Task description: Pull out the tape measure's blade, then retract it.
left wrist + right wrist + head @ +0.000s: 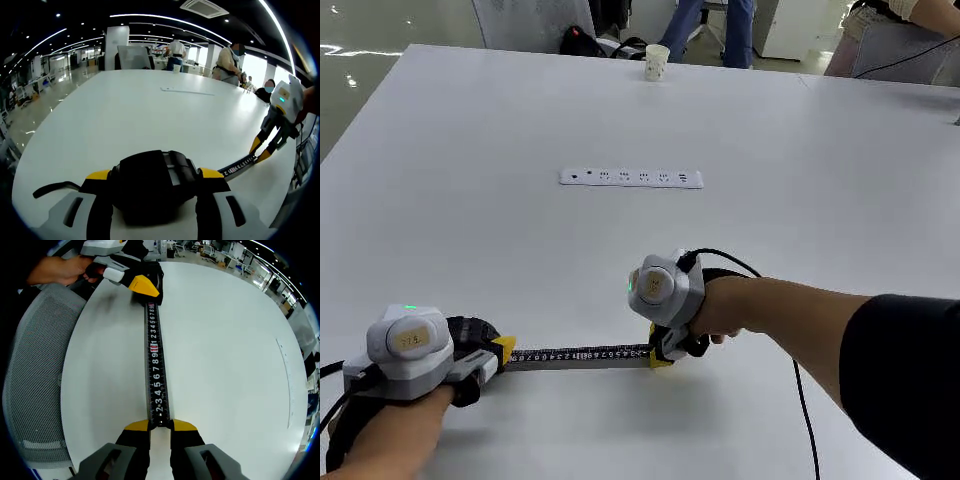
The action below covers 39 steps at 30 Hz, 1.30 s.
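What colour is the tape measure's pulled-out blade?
Black with white numerals and a red mark. The blade shows best in the right gripper view.

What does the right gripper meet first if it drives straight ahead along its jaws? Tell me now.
Following the blade it pinches, the right gripper would likely first meet the tape measure case clamped in the left gripper; depth is unclear.

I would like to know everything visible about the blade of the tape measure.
The blade is a dark strip with white numerals and a red mark near ten. It lies flat along the white table, drawn out of the black case in the left gripper; the right gripper pinches its free end.
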Available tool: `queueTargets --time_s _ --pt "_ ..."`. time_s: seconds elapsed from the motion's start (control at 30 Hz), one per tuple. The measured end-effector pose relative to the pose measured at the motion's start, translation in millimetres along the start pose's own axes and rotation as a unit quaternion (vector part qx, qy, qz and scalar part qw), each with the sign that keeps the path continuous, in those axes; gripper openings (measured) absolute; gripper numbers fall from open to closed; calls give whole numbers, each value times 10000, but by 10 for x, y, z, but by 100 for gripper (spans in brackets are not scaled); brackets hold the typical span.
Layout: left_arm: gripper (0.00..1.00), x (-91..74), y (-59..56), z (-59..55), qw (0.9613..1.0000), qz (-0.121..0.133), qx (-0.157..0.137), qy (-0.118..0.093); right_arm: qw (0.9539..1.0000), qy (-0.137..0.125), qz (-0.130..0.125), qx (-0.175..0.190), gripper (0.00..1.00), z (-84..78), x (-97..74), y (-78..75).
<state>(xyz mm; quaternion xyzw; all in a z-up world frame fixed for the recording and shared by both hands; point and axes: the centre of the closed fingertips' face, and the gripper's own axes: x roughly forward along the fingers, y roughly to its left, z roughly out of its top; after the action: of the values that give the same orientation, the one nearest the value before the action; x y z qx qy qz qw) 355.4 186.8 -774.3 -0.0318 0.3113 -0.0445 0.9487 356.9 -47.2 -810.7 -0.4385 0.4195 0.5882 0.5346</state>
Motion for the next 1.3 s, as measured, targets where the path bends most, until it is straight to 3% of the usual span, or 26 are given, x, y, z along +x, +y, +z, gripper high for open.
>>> queueTargets --time_s 0.87,1.3 --pt "63 -23 -25 -6 10000 -6 -9 19 10000 77 -11 -26 11 76 17 11" --pt "63 7 15 -6 10000 -18 -25 46 10000 93 0 18 11 120 23 17"
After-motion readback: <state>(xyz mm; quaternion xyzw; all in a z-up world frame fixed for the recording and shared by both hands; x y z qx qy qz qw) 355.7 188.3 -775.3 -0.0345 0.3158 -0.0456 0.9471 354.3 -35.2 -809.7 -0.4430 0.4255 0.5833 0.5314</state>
